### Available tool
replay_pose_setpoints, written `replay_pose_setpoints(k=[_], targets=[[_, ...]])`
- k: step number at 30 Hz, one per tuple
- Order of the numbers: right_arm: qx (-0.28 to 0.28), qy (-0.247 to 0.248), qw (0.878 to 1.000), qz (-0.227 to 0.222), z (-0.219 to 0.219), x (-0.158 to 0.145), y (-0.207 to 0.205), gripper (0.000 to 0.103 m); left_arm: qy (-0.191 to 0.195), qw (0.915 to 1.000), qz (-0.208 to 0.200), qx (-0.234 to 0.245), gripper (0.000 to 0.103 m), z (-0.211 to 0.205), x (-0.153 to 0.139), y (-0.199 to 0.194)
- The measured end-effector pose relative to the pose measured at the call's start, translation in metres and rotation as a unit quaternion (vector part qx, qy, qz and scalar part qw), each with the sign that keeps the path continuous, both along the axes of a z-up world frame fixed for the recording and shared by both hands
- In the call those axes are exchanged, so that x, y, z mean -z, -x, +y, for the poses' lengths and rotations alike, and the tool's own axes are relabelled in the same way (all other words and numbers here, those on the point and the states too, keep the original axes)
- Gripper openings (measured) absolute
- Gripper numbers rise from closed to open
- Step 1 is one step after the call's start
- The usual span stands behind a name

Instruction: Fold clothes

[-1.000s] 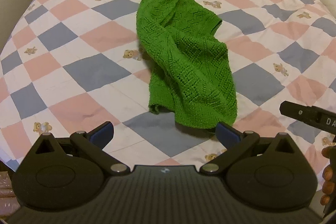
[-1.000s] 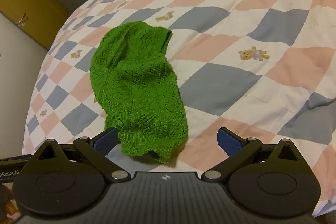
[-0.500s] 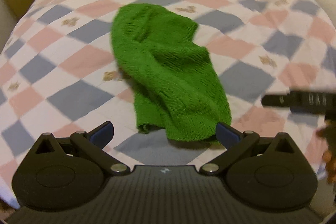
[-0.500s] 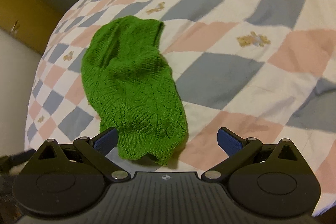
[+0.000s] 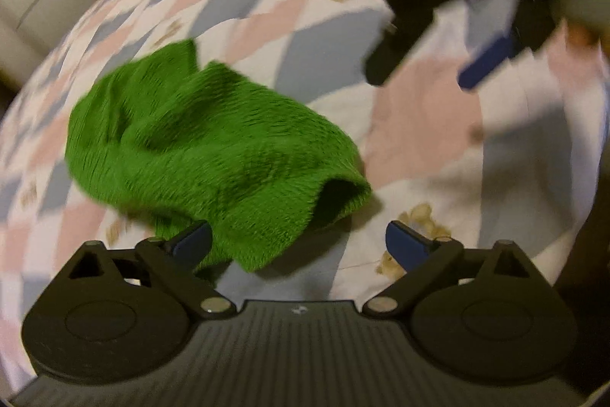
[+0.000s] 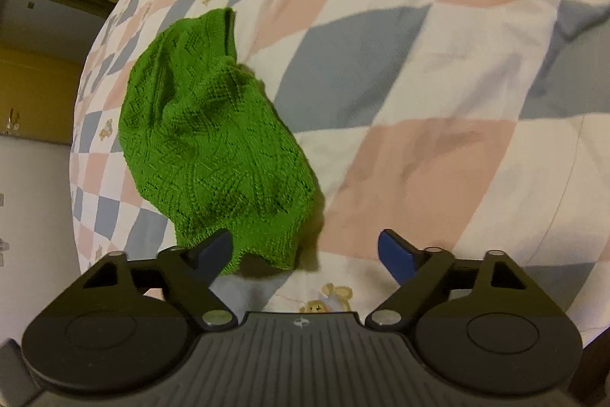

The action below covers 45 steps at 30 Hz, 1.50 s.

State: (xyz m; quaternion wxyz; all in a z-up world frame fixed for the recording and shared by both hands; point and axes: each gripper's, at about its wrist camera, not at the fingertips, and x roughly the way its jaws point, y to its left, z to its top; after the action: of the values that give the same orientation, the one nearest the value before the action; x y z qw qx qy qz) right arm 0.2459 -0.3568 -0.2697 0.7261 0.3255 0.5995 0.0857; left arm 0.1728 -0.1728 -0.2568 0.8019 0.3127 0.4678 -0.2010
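Both tools hang low over the bed (image 6: 438, 159), jaws spread wide, nothing gripped. The green sweater (image 6: 213, 147) lies crumpled on the quilt, its hem just ahead of the right tool (image 6: 305, 250) and toward its left finger. From the left tool (image 5: 297, 239), blurred, the sweater (image 5: 206, 155) sits ahead-left, the right tool (image 5: 450, 6) up ahead-right.

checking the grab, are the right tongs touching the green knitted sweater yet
Cannot tell: in the right wrist view the open right tongs straddle the green knitted sweater's hem, the left fingertip overlapping it.
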Motion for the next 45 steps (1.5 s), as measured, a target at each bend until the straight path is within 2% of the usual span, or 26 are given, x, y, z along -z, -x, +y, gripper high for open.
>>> replay_pose_setpoints(k=[2,5,8,11,15,19,33,45], targets=[[0.001,-0.005,1.000,0.000,-0.002,0.005,0.002,0.077,-0.034,0.9987,-0.017,0.035,0.091,-0.008,0.016,0.004],[0.003,-0.009,1.000,0.002,-0.006,0.011,0.001,0.077,-0.083,0.9919,-0.048,0.084,0.089,-0.017,0.041,0.010],[0.001,-0.020,1.000,0.004,-0.009,0.016,0.000,0.076,-0.108,0.9850,-0.063,0.119,0.089,-0.023,0.061,0.013],[-0.007,-0.034,0.999,0.004,-0.008,0.019,-0.003,0.069,-0.094,0.9877,-0.048,0.115,0.088,-0.020,0.068,0.008],[-0.011,-0.044,0.999,0.006,-0.006,0.020,-0.008,0.069,-0.057,0.9948,-0.027,0.080,0.088,-0.010,0.060,-0.007],[-0.014,-0.046,0.999,0.007,-0.003,0.019,-0.013,0.069,-0.035,0.9981,-0.018,0.047,0.088,0.000,0.046,-0.013],[-0.037,-0.047,0.998,-0.002,0.013,0.008,-0.010,0.069,-0.029,0.9989,-0.036,-0.006,0.088,0.025,0.022,-0.008],[-0.040,-0.042,0.998,-0.012,0.027,-0.001,0.004,0.069,-0.017,0.9985,-0.041,-0.031,0.088,0.053,0.004,0.009]])
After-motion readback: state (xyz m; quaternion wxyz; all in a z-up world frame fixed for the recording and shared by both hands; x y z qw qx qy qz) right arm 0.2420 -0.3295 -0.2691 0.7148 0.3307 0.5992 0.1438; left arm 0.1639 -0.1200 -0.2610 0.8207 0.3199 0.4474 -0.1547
